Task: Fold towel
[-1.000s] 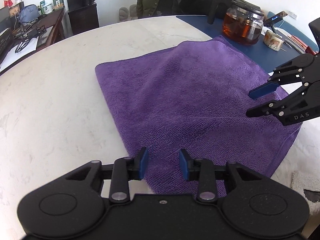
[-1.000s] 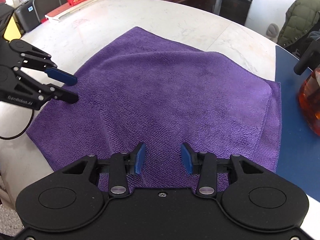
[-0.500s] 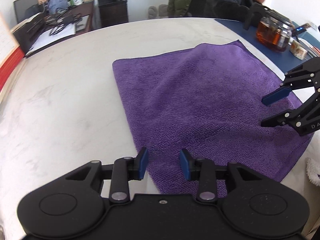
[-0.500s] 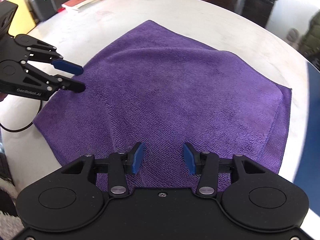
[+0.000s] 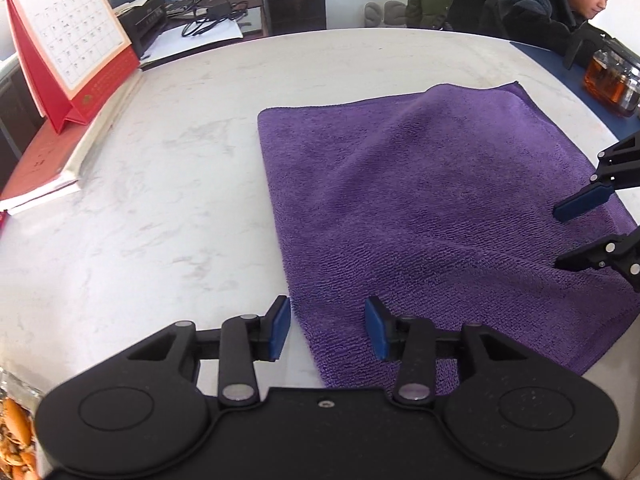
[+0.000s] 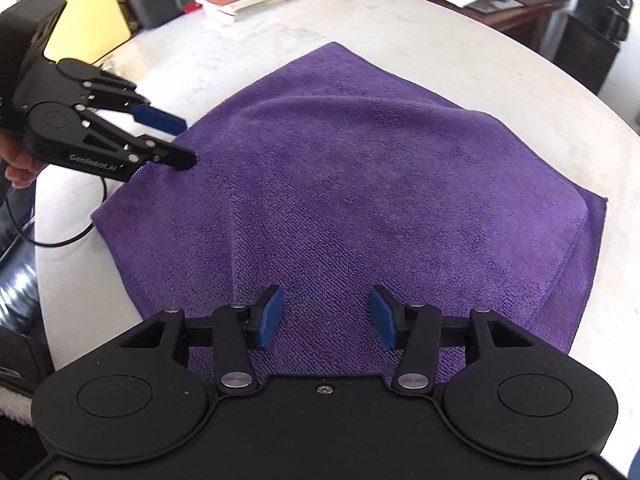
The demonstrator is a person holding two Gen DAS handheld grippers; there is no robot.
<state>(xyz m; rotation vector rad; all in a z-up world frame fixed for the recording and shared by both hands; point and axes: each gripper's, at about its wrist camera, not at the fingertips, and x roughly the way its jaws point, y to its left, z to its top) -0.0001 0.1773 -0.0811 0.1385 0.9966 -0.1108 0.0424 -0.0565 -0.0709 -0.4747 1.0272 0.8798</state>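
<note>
A broad, pale marble-patterned round table (image 5: 168,208) fills most of both views, and on it lies the purple terry-cloth towel (image 5: 420,208), spread out with a soft raised ridge running across its far half and a second layer of cloth showing along its right edge in the right wrist view. The towel sits toward the right of the table in the left wrist view, its near left corner reaching almost under the camera. At the far left of the table stands a red desk calendar with a white month sheet (image 5: 68,36), resting on a flat red-covered book (image 5: 44,168). At the far right a person in a dark fleece jacket (image 5: 536,4) leans at a blue surface beside a glass teapot of amber tea (image 5: 610,80). The left gripper (image 5: 327,328), black with blue pads, hangs just above the towel's near left edge; its jaws have just been widening and stand apart with nothing pinched, the left pad over bare table and the right pad over cloth. The right gripper (image 6: 326,318), of the same build, hovers over the near middle of the towel, its jaws having parted within the last second and now released, with only the flat cloth seen beneath the gap. In the left wrist view the right gripper's fingers (image 5: 580,202) reach in over the towel's right edge.
</note>
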